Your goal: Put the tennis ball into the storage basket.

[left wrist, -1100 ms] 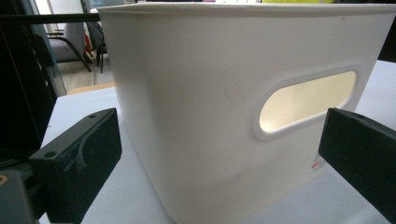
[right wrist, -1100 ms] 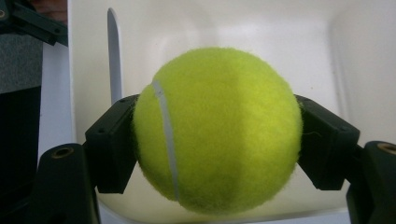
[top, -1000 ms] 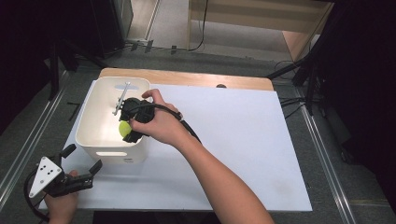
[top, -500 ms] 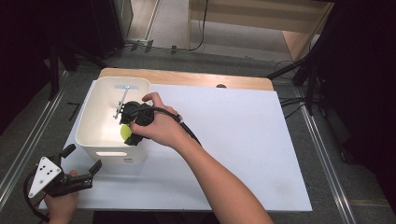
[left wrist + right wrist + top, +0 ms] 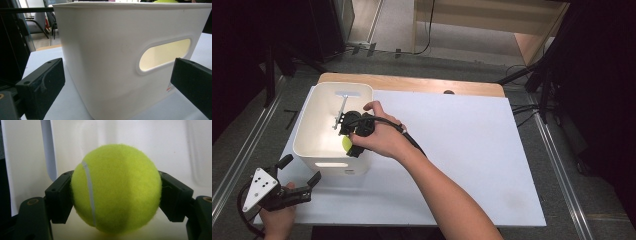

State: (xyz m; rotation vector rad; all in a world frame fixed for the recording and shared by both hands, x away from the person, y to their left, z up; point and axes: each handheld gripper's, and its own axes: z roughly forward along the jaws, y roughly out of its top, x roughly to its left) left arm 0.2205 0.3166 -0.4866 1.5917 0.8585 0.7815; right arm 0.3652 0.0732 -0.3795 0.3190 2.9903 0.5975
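The right tongs reach down into the white bin and are clamped on a yellow-green tennis ball. Their black pads press the ball on both sides. The ball sits inside the bin, toward its 5 o'clock corner. The bin stands at the 9 o'clock side of the desk. The left tongs rest at about 7 o'clock from the bin, close to it, spread apart and holding nothing.

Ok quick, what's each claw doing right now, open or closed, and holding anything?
Left claw: open, holding nothing, jaws either side of the white bin's near corner.
Right claw: closed on the tennis ball, inside the bin.
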